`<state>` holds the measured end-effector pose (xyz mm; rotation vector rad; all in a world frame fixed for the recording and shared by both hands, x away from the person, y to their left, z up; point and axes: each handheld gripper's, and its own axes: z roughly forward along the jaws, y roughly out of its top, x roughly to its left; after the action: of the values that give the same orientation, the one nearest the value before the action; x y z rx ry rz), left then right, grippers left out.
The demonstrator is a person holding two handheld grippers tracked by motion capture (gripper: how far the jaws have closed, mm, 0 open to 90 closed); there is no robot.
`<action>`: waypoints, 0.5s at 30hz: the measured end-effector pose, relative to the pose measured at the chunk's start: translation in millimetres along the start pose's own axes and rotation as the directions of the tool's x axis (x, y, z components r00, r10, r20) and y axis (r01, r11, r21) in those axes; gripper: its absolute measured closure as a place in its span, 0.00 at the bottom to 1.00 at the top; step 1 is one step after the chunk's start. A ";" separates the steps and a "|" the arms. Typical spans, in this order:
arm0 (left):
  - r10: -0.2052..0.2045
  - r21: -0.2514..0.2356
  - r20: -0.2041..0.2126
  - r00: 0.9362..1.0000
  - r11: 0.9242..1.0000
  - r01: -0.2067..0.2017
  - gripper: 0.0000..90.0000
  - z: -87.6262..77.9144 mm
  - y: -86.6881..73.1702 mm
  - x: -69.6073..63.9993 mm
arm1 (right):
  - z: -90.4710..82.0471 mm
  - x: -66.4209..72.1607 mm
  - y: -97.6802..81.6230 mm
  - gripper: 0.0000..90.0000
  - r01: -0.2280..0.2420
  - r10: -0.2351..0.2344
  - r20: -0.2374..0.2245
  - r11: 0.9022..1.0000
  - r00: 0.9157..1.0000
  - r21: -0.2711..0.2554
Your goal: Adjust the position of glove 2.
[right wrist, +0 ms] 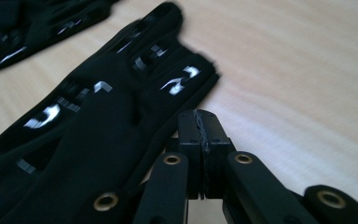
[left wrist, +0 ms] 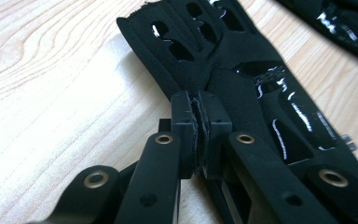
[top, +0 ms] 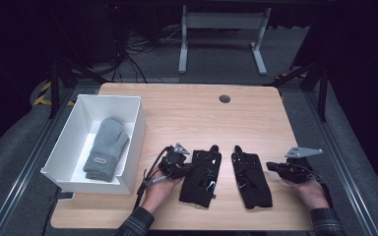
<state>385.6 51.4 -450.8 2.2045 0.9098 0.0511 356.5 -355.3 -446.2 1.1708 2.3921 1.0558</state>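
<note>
left glove (top: 201, 178): black, flat on the table, near the front edge, just left of centre. Fingers point away from the person. Glossy patches and cut-out slots show on it in the left gripper view (left wrist: 242, 79).
right glove (top: 250, 178): black, same type, flat just beside the left glove, narrow strip of bare wood between them, not touching. In the right gripper view (right wrist: 98, 121) it has shiny markings and lies left of the jaws.
left gripper (top: 184, 166): at the left edge of the left glove. Jaws pressed together, tips (left wrist: 199, 109) right at the glove's edge. Looks like a thin bit of glove fabric is pinched between the pads, hard to be sure.
right gripper (top: 271, 167): just off the right edge of the right glove. Jaws pressed together (right wrist: 204, 128), nothing between them. Tips beside the glove; contact can't be told.
hands: left hand (top: 158, 189) and right hand (top: 311, 191) come in from the bottom, plaid sleeves.
white bin (top: 76, 132): open, on the table's left side, well apart from both black gloves.
grey mitten (top: 106, 148): lies inside the bin, cuff toward the person.
table (top: 187, 110): light wood, dark round grommet (top: 224, 99) near the far edge.
</note>
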 end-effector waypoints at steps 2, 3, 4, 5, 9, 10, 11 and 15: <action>-0.002 0.002 0.005 1.000 1.000 0.002 0.96 -1.3 0.3 1.2 | 0.1 3.6 -3.8 1.00 0.008 -0.007 -0.029 1.000 1.000 0.020; -0.005 0.001 0.006 1.000 1.000 0.005 0.96 -1.7 0.3 1.6 | 0.7 5.5 -5.5 1.00 0.011 -0.010 -0.043 1.000 0.999 0.028; -0.010 -0.003 0.010 1.000 1.000 0.010 0.96 -2.0 0.3 2.3 | 1.5 6.9 -6.6 1.00 0.016 -0.014 -0.053 0.999 0.999 0.034; -0.013 -0.004 0.018 1.000 1.000 0.013 0.96 -2.1 0.6 2.8 | 3.1 9.4 -7.9 1.00 0.023 -0.020 -0.066 0.999 0.998 0.043; -0.015 -0.013 0.026 1.000 1.000 0.015 0.96 -3.3 2.1 3.1 | 6.9 15.1 -7.0 1.00 0.040 -0.035 -0.083 0.998 0.996 0.054; -0.017 -0.014 0.032 0.999 1.000 0.017 0.96 -3.4 2.3 3.5 | 7.9 16.4 -6.5 1.00 0.041 -0.036 -0.088 0.998 0.996 0.055; -0.018 -0.015 0.035 0.999 1.000 0.018 0.96 -3.5 2.5 4.0 | 9.2 17.5 -5.9 1.00 0.045 -0.040 -0.093 0.997 0.995 0.055; -0.021 -0.019 0.046 0.999 1.000 0.022 0.96 -3.9 3.9 5.1 | 14.1 23.3 -2.7 1.00 0.059 -0.052 -0.109 0.996 0.993 0.059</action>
<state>390.6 55.1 -446.6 2.1690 0.9041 -0.0003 347.5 -331.5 -456.4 1.0863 2.5417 1.0583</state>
